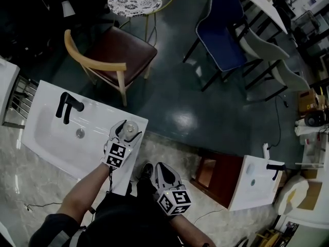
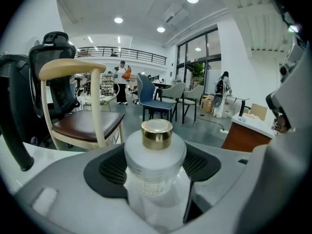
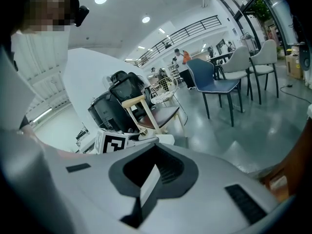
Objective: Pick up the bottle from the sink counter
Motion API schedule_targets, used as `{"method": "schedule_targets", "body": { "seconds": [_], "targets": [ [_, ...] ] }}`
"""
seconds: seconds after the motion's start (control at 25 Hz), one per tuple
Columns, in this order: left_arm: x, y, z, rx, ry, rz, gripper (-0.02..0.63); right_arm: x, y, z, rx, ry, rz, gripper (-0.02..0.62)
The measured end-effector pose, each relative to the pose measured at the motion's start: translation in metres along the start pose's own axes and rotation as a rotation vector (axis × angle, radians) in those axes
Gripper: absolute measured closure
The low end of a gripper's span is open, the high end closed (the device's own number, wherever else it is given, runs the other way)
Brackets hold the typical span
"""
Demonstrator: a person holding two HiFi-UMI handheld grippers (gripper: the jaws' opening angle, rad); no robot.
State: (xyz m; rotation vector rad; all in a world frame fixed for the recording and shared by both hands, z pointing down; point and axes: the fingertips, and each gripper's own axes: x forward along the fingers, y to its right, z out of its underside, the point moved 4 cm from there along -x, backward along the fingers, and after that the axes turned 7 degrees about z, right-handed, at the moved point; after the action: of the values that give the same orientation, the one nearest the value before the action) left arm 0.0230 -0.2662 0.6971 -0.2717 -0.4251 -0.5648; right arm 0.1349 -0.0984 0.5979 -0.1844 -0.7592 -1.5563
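Observation:
A frosted glass bottle (image 1: 131,128) with a gold cap stands at the near right corner of the white sink counter (image 1: 51,143). My left gripper (image 1: 128,130) reaches in from the front and is shut on it, one jaw on each side. In the left gripper view the bottle (image 2: 156,152) fills the gap between the jaws of the left gripper (image 2: 157,184), with its cap upright above them. My right gripper (image 1: 160,169) hangs off the counter above the floor, to the right of the left one. It is shut on nothing, and its pads meet in the right gripper view (image 3: 148,182).
A black faucet (image 1: 68,106) and a drain (image 1: 79,133) sit in the sink basin left of the bottle. Behind the counter stand a wooden chair (image 1: 121,53) with a brown seat, a round patterned table (image 1: 134,1) and a blue chair (image 1: 221,32). A second sink unit (image 1: 254,181) is at the right.

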Motion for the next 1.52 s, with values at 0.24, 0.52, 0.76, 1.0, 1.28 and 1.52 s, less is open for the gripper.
{"method": "schedule_targets", "body": {
  "seconds": [0.24, 0.52, 0.76, 1.0, 1.28, 1.52],
  "targets": [
    [-0.03, 0.007, -0.014, -0.015, 0.032, -0.001, 0.268, -0.001, -0.009, -0.003, -0.011, 0.012, -0.031, 0.588],
    [-0.078, 0.019, -0.033, -0.048, 0.067, -0.021, 0.268, -0.008, -0.016, -0.007, -0.02, 0.023, -0.055, 0.588],
    [-0.115, 0.031, -0.046, -0.089, 0.112, -0.039, 0.268, -0.012, -0.021, -0.015, -0.034, 0.042, -0.073, 0.588],
    [-0.15, 0.051, -0.066, -0.1, 0.154, -0.032, 0.268, -0.017, -0.027, -0.023, -0.05, 0.066, -0.091, 0.588],
    [-0.184, 0.067, -0.086, -0.079, 0.165, -0.031, 0.268, -0.024, -0.037, -0.033, -0.069, 0.094, -0.114, 0.588],
    [-0.211, 0.079, -0.095, -0.068, 0.194, -0.047, 0.268, -0.035, -0.039, -0.045, -0.076, 0.135, -0.122, 0.588]
  ]
}}
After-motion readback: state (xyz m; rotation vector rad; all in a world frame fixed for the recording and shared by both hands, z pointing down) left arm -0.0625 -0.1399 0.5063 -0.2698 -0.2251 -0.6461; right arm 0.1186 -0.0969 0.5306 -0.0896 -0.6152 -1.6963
